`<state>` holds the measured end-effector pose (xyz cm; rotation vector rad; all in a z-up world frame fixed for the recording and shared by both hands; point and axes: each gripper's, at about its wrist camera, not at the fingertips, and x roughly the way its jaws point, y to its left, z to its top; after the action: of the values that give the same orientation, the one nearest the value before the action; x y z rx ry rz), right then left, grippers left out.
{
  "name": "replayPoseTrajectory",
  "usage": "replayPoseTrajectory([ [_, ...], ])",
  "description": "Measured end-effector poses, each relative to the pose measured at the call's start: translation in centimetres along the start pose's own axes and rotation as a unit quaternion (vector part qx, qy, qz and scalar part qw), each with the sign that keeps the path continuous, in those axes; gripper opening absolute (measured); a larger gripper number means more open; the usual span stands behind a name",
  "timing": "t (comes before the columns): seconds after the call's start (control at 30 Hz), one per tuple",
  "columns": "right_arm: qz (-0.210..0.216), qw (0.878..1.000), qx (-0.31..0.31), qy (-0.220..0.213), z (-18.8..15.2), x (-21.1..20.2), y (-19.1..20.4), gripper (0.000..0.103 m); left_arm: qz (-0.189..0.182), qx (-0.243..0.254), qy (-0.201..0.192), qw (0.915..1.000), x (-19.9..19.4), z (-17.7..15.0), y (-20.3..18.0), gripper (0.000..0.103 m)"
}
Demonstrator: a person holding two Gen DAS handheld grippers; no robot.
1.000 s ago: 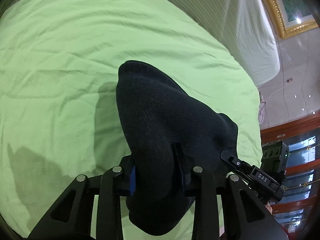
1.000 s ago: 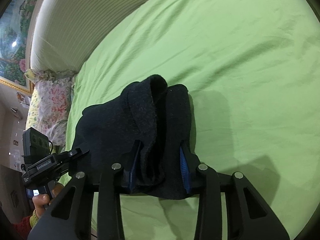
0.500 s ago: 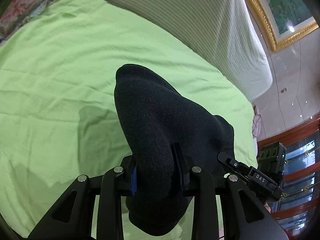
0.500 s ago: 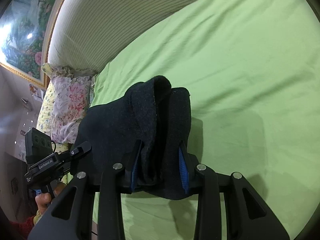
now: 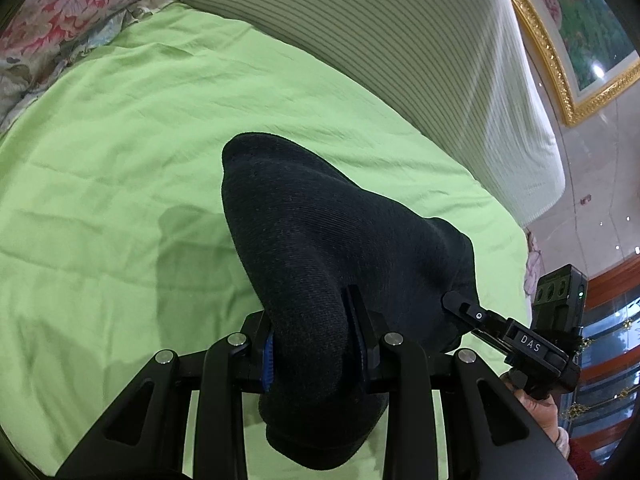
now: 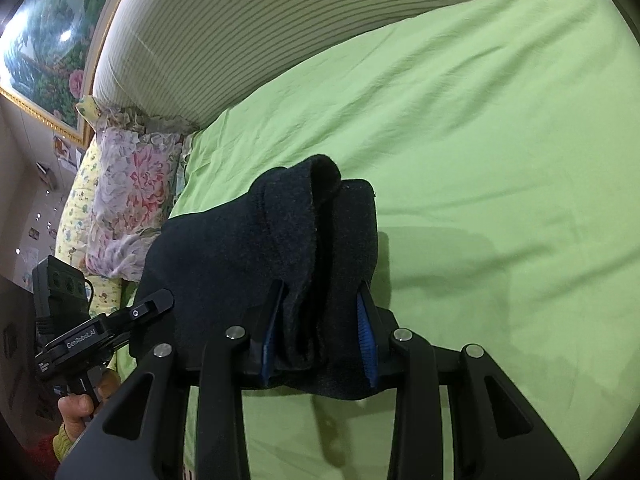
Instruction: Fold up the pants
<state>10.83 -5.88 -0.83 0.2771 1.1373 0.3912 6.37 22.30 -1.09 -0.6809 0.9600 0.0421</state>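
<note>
Nearest in each wrist view, a claw is clamped on thick dark fabric: the left gripper [image 5: 314, 344] pinches one bunched end of the pants [image 5: 320, 248], the right gripper [image 6: 320, 332] the other, neither nearer than its partner. The pants hang between the two, lifted off the green sheet [image 5: 120, 140], their long axis running from claw to claw, side to side. Beyond lies open sheet, then the striped bolster [image 6: 280, 20] at the far edge, so the laying-down likely goes forward.
</note>
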Motion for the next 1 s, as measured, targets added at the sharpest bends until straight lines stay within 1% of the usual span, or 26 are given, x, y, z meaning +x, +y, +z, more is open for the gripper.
replayPoseTrajectory([
  [0.2, -0.009, 1.0, -0.014, 0.005, 1.3, 1.7, 0.8, 0.036, 0.006, -0.003, -0.005, 1.0, 1.1, 1.6, 1.2, 0.03],
  [0.4, -0.021, 0.999, -0.019, 0.02, 1.6, 3.2, 0.8, 0.037, 0.011, -0.014, 0.006, 0.9998, 2.3, 1.5, 2.8, 0.031],
  [0.5, -0.023, 0.999, -0.018, 0.025, 1.6, 3.5, 0.4, 0.04, 0.015, -0.02, 0.011, 0.9996, 2.8, 1.2, 3.4, 0.035],
  [0.53, -0.022, 0.999, -0.017, 0.027, 1.6, 3.5, 0.2, 0.042, 0.019, -0.021, 0.012, 0.9995, 2.9, 1.2, 3.5, 0.038],
  [0.63, -0.023, 0.999, -0.02, 0.03, 1.6, 3.6, 0.0, 0.047, 0.023, -0.026, 0.017, 0.9992, 3.2, 0.9, 3.9, 0.042],
  [0.7, -0.027, 0.999, -0.025, 0.029, 1.5, 3.6, -0.1, 0.05, 0.031, -0.023, 0.017, 0.9991, 3.3, 0.8, 4.0, 0.047],
  [0.77, -0.029, 0.999, -0.03, 0.028, 1.3, 3.8, -0.2, 0.053, 0.045, -0.017, 0.015, 0.9987, 3.3, 0.7, 4.0, 0.054],
  [0.83, -0.031, 0.999, -0.033, 0.026, 1.2, 3.8, -0.4, 0.059, 0.055, -0.014, 0.013, 0.9983, 3.1, 0.6, 4.1, 0.059],
  [1.0, -0.034, 0.999, -0.032, 0.023, 1.1, 3.4, -0.8, 0.064, 0.073, -0.013, 0.005, 0.9972, 2.4, -0.1, 4.0, 0.064],
])
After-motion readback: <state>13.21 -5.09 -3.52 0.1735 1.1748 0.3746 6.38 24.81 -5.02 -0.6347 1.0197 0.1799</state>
